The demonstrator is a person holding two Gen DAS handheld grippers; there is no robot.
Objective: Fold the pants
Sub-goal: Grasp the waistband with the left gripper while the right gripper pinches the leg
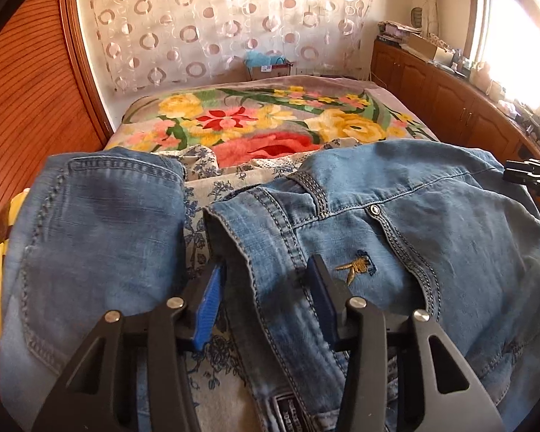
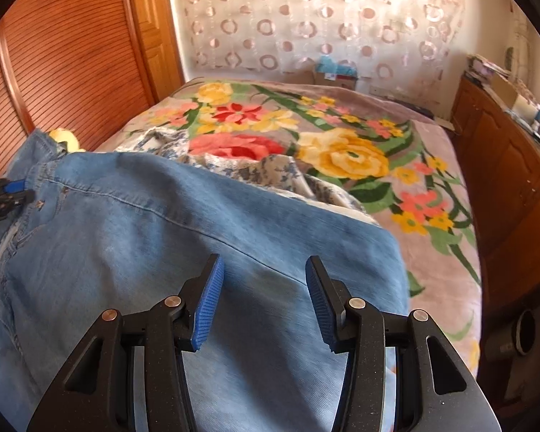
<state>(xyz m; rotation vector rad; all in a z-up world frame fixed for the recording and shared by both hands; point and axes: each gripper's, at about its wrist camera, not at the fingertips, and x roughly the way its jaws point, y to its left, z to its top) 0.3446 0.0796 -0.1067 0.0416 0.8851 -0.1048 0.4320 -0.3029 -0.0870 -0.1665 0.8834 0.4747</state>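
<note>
Pants (image 1: 432,216): blue denim was spread over the lower half of both views, on a floral blanket (image 2: 342,136).
Left gripper (image 1: 266,288): jaws were held partly apart around the waistband edge (image 1: 234,237); whether the pads pressed it could not be told.
Right gripper (image 2: 262,280): jaws were held partly apart above a flat leg panel, nothing gripped.
Patterned cloth (image 1: 205,180): seen beneath the denim, centre frame.
</note>
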